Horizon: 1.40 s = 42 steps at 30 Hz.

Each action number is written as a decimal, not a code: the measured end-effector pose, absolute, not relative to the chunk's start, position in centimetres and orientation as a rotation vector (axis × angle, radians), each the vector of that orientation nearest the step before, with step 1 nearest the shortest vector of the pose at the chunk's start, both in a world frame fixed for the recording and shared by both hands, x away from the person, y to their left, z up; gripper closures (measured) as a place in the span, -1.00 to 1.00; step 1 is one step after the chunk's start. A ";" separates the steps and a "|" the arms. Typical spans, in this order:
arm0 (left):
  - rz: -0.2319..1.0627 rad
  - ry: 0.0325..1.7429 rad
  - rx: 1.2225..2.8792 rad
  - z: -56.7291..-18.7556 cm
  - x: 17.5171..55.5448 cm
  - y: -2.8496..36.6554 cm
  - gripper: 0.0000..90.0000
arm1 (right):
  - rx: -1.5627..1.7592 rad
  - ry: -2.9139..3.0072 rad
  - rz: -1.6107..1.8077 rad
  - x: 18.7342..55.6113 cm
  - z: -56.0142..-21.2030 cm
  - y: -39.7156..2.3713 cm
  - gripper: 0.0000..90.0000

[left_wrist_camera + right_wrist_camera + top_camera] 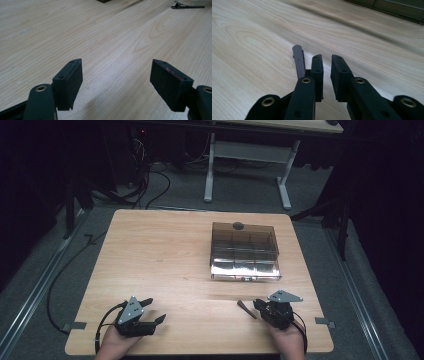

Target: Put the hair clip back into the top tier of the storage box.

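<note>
One wooden worktop (pixel 160 255) carries one clear plastic compartment box (pixel 244 251) with one dark round knob (pixel 238 225) on its lid, and one dark hair clip (pixel 246 309). Two grippers are there, one left gripper (pixel 148 310) and one right gripper (pixel 258 305).

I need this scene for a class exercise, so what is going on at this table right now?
A person sits at a wooden table with a two-jaw gripper in each hand. The left gripper rests near the front edge, jaws wide apart and holding nothing. The right gripper has its jaws nearly closed with nothing between them; a dark hair clip lies on the table just beside its tip. Farther back sits a clear compartment box.
</note>
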<state>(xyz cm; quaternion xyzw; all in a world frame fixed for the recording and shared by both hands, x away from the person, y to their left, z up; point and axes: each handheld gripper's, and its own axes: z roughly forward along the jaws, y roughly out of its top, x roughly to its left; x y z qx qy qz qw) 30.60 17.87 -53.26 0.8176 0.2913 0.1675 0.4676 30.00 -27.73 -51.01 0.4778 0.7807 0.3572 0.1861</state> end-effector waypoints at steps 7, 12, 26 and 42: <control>0.411 0.699 2.012 -53.3 30.5 17.8 -0.41 | 1.395 2.266 0.904 30.5 -50.6 -27.5 0.65; 0.400 0.688 2.014 -53.3 30.5 17.8 -0.41 | 1.406 2.314 0.838 30.9 -50.5 -27.3 0.53; 0.395 0.692 2.012 -53.3 30.6 17.9 -0.41 | 1.489 2.431 0.744 32.1 -49.8 -27.5 0.53; 0.396 0.684 2.018 -53.3 30.6 17.8 -0.41 | 1.491 2.511 0.661 32.7 -49.0 -27.7 0.51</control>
